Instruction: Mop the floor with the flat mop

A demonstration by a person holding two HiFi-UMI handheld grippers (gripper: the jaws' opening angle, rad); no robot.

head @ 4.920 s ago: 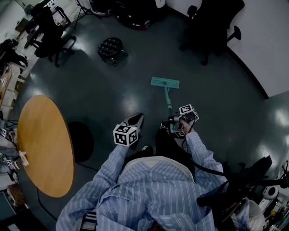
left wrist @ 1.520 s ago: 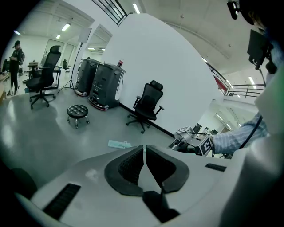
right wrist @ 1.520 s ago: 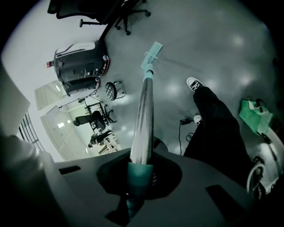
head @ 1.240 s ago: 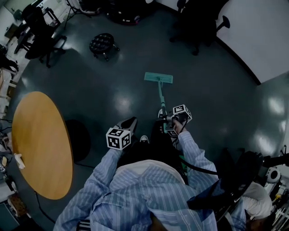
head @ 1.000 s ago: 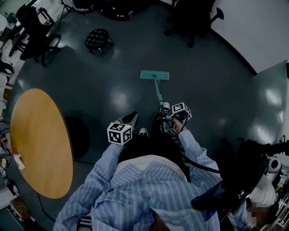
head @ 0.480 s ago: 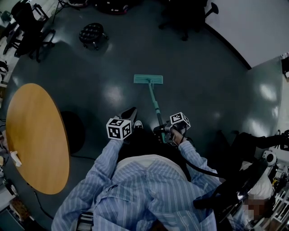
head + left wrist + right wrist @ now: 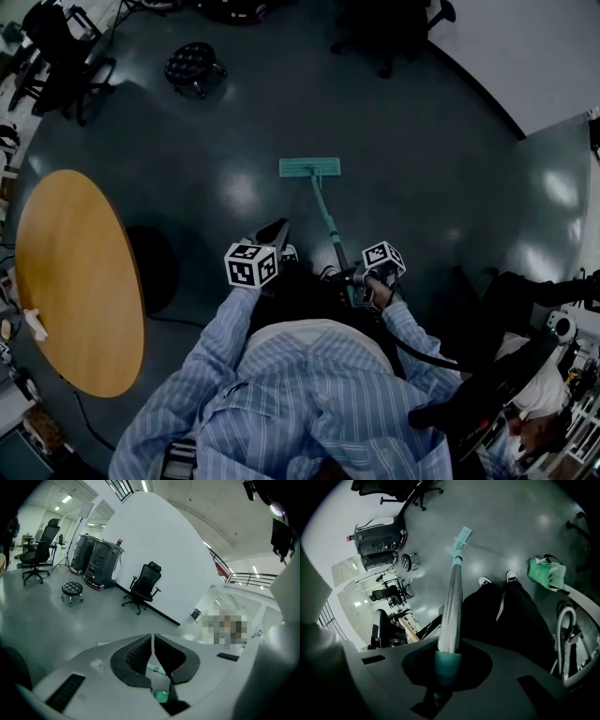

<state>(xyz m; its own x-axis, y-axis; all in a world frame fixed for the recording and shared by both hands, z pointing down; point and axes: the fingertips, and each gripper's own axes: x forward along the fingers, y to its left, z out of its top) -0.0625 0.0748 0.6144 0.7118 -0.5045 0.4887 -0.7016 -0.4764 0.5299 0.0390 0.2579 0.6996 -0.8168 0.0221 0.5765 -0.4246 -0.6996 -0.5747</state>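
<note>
While the round wooden table (image 7: 75,281) sits off to my left on the dark floor (image 7: 422,141), my left tongs (image 7: 274,232) hover in front of me, clenched on nothing. Their own camera shows the ribbed pads (image 7: 136,656) meeting along a thin seam. Just right of them the flat mop (image 7: 319,192) slants away from me, its teal head (image 7: 309,169) lying flat on the floor ahead. My right tongs (image 7: 354,277) are clamped round the mop's handle (image 7: 330,230) near its upper end — the handle runs straight out from between the jaws.
</note>
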